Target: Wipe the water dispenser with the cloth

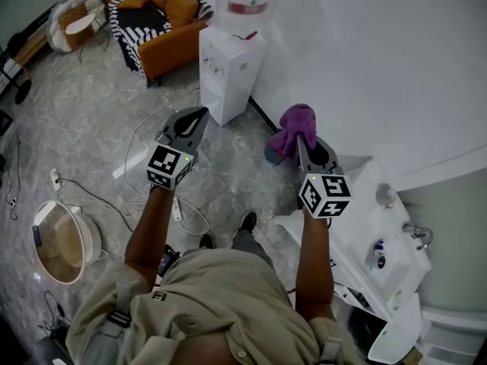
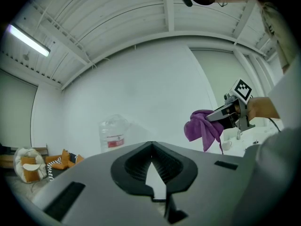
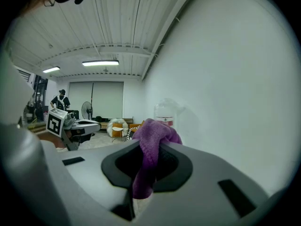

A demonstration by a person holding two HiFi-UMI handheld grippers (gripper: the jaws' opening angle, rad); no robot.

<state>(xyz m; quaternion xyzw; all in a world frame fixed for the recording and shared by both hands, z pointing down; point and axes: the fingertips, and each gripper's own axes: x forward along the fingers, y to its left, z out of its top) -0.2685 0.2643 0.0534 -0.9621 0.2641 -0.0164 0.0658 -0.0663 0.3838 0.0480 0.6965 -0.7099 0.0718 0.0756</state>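
Observation:
The white water dispenser (image 1: pixel 228 71) stands against the wall ahead of me, with a clear bottle (image 1: pixel 245 2) on top. My right gripper (image 1: pixel 299 138) is shut on a purple cloth (image 1: pixel 293 124) that bunches over its tip and hangs down, held in the air short of the dispenser. In the right gripper view the cloth (image 3: pixel 150 145) fills the jaws and the bottle (image 3: pixel 164 114) shows behind it. My left gripper (image 1: pixel 195 119) is shut with nothing in it, held level with the right one. From the left gripper view I see the bottle (image 2: pixel 113 133) and the cloth (image 2: pixel 202 128).
An orange armchair (image 1: pixel 163 21) with a striped throw stands left of the dispenser. Cables (image 1: pixel 152 150) trail over the marble floor. A round basket (image 1: pixel 61 242) sits at lower left. A white basin unit (image 1: pixel 380 234) is at right. A person (image 3: pixel 60 100) stands far off.

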